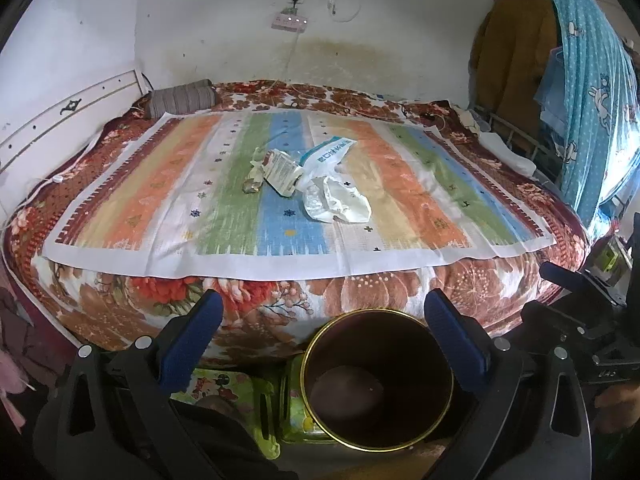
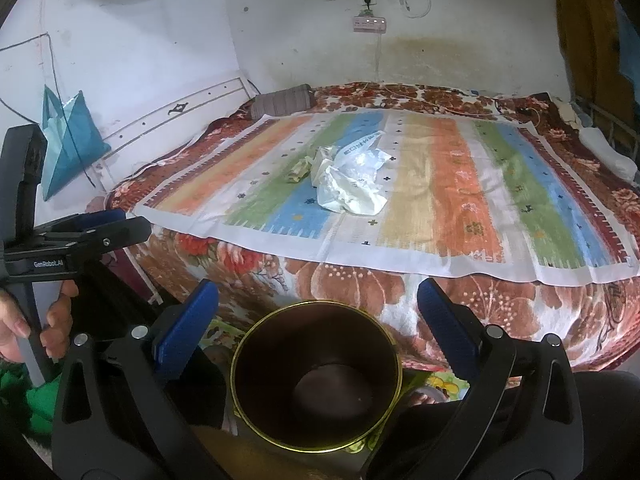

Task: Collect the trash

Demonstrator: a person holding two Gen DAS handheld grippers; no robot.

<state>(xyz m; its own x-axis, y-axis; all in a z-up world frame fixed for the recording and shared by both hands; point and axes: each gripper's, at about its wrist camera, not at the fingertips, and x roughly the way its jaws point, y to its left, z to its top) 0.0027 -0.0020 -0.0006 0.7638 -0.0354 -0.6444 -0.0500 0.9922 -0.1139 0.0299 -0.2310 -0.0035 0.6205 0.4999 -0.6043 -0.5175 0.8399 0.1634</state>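
**Two open grippers above the bin, trash on the bed**

Two grippers are held low in front of the bed (image 1: pixel 120 292), and both hold nothing. The left gripper (image 1: pixel 322 316) has its blue-padded fingers (image 1: pixel 192 336) spread wide, and the right gripper (image 2: pixel 318 306) is spread wide in the same way. In each wrist view the round dark bin (image 1: pixel 378 380) with a gold rim stands on the floor just in front of the bed edge and appears between the two fingers. The inside of the bin looks dark and I cannot tell if something lies at its bottom.

The trash lies together near the middle of the striped cloth (image 1: pixel 420 184) that covers the flowered blanket. There is a crumpled white plastic bag (image 1: pixel 340 198), and behind it a white and blue wrapper (image 1: pixel 330 152) with print on it. On the left side of the bag, touching it, is a small printed carton (image 1: pixel 282 172). Just beside the carton lie a small crumpled wrapper (image 1: pixel 252 186) and a bit of pale paper.

In the right wrist view the left gripper appears at the left border, held by a hand (image 2: pixel 36 320). A grey striped pillow (image 1: pixel 182 98) rests at the far corner of the bed, near the wall.
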